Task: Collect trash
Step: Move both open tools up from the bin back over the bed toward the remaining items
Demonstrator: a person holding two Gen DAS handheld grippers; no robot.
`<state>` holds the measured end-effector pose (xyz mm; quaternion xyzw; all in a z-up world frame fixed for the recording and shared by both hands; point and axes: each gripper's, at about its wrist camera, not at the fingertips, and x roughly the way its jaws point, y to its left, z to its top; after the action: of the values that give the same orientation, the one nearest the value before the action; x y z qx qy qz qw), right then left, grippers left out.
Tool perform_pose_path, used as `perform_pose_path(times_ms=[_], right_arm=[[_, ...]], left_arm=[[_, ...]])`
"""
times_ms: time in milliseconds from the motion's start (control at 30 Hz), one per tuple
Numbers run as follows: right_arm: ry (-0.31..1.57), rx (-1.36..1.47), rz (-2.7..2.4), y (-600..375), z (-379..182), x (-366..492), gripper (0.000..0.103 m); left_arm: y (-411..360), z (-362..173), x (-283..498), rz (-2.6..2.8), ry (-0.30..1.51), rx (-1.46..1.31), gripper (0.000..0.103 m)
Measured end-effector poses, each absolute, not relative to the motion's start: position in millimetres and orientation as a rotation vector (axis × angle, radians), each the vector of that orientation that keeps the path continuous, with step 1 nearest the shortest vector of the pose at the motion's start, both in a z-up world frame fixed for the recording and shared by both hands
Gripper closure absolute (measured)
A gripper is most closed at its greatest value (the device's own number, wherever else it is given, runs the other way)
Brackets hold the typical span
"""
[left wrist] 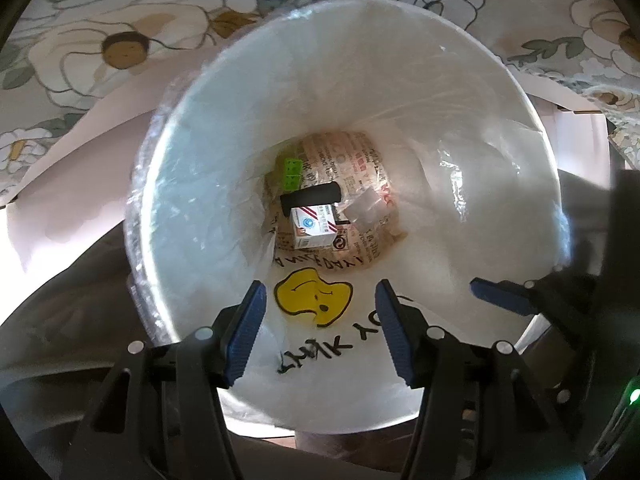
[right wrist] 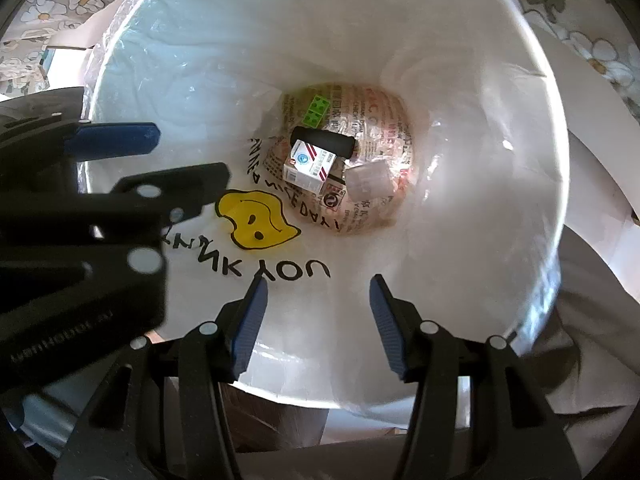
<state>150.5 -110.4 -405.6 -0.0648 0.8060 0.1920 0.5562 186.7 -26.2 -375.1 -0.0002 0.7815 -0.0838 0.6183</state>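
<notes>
A white bin (left wrist: 320,80) lined with a clear plastic bag fills both views. At its bottom lie a green block (left wrist: 291,174), a black cylinder (left wrist: 310,198), a small white box with red stripes (left wrist: 314,226) and a clear plastic piece (left wrist: 366,212). The same box (right wrist: 310,166) and cylinder (right wrist: 324,140) show in the right wrist view. My left gripper (left wrist: 320,284) hangs open over the bin's mouth with nothing between its fingers. Beside it, my right gripper (right wrist: 319,279) is also open and holds nothing. The left gripper (right wrist: 192,156) reaches in from the left of the right wrist view.
The bag's near wall bears a yellow smiley print (left wrist: 314,298) and black lettering. A floral cloth (left wrist: 120,40) lies behind the bin, with a white sheet (left wrist: 80,160) at the left. Dark fabric shows around the bin's near side.
</notes>
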Motion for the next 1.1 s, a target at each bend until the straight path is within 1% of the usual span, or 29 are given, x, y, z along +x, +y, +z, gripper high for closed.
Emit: perform_pose_path(times_ms=[233, 300, 433, 533, 600, 700, 800, 933, 1100], right_arm=[[1.859, -0.174, 0.452, -116, -371, 148, 0.049], [1.833, -0.198, 0.457, -117, -357, 147, 0.049], [1.766, -0.234, 0.485, -122, -320, 145, 0.049], [1.721, -0.260, 0.495, -126, -297, 146, 0.049], [1.683, -0.272, 0.499, -129, -276, 148, 0.049], [1.629, -0.272, 0.500, -134, -246, 155, 0.042], [1.567, -0.280, 0.490, -140, -216, 164, 0.039], [1.476, -0.288, 0.471, -151, -170, 180, 0.037], [1.375, -0.291, 0.459, -160, -119, 206, 0.036]], left_arm=[[-21, -346, 180, -0.205, 1.747, -0.005, 0.044], [-21, -328, 178, -0.215, 1.711, 0.010, 0.043], [-17, -285, 175, -0.226, 1.610, 0.073, 0.038], [-7, -254, 176, -0.221, 1.546, 0.078, 0.033], [-2, -233, 177, -0.216, 1.504, 0.082, 0.031], [4, -199, 181, -0.210, 1.432, 0.089, 0.027], [7, -163, 188, -0.208, 1.361, 0.091, 0.021], [2, -123, 196, -0.208, 1.273, 0.095, 0.016], [-10, -88, 213, -0.222, 1.207, 0.105, 0.015]])
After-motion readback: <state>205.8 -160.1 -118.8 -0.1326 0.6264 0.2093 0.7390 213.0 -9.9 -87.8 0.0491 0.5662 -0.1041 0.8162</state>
